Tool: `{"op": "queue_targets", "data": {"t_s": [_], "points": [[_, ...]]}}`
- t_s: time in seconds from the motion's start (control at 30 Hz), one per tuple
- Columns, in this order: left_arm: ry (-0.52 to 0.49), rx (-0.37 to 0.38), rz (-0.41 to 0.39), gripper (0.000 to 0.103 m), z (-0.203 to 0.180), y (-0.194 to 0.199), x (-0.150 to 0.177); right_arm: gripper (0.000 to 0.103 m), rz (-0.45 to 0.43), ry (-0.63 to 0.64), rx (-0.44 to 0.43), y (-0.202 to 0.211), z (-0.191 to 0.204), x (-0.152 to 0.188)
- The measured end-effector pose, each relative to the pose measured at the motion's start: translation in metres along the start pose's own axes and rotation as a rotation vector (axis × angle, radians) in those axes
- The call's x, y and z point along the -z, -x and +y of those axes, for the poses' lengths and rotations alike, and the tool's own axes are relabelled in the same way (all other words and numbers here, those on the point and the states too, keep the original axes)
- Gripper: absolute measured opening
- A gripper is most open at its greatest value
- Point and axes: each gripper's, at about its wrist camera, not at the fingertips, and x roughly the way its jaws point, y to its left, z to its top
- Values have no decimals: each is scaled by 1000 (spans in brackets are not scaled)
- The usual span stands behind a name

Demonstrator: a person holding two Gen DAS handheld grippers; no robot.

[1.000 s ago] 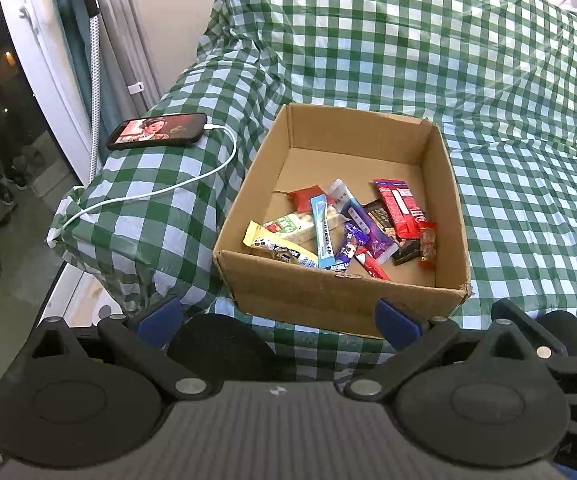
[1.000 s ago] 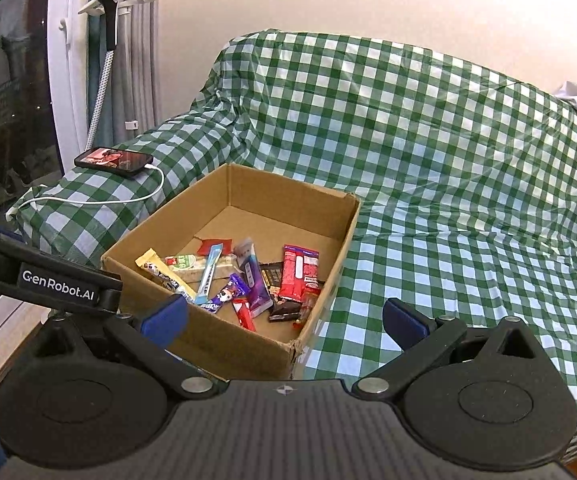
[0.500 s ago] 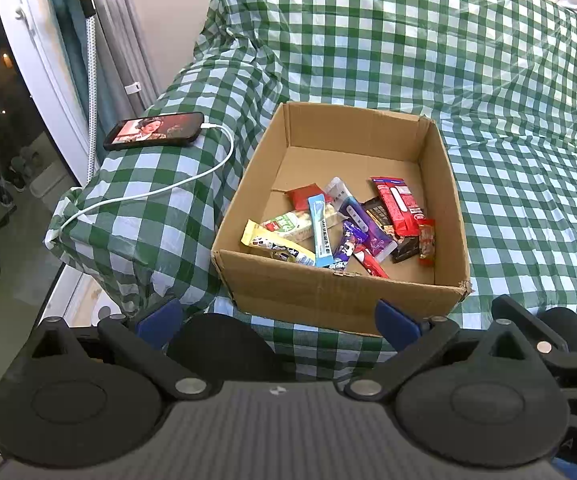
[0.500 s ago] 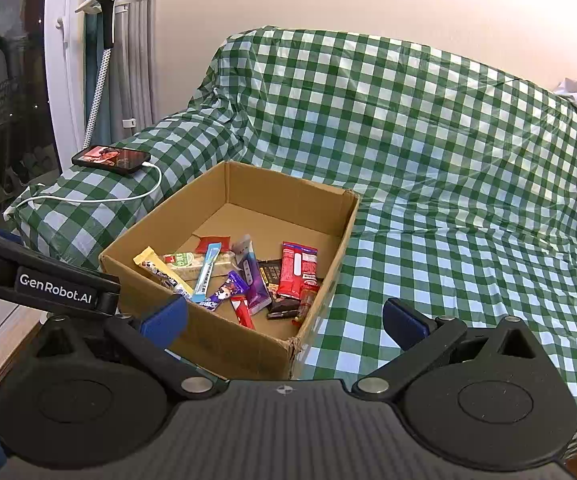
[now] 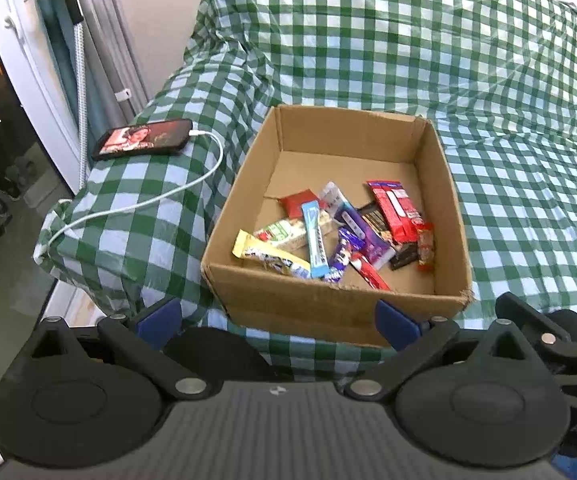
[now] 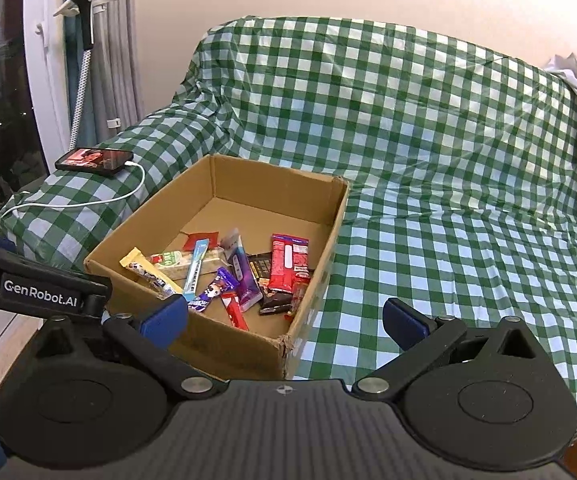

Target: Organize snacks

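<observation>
A loose heap of snack bars point(image 5: 330, 234) lies in the near half of an open cardboard box point(image 5: 328, 300); most run with their long axes roughly from the box's near wall toward its far wall. The light blue bar point(image 5: 315, 240) tilts slightly, the yellow-ended bar point(image 5: 268, 256) lies crosswise, and the red wrapper point(image 5: 394, 208) sits near the right wall. The box rests on a sofa under a green checked cover point(image 6: 428, 140). A phone point(image 5: 142, 144) with a white cable point(image 5: 148, 204) lies on the armrest. The left tool point(image 5: 278, 318) hangs released just before the box's near wall; the right tool point(image 6: 286, 318) is also spread wide, empty, over the box's near right corner.
</observation>
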Motion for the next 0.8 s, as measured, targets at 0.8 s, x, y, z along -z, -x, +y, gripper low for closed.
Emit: {"op": "queue_targets", "data": {"t_s": [0.8], "points": [[-31, 84, 50, 103, -10, -46, -25, 103, 71, -11, 90, -34, -4, -13]]}}
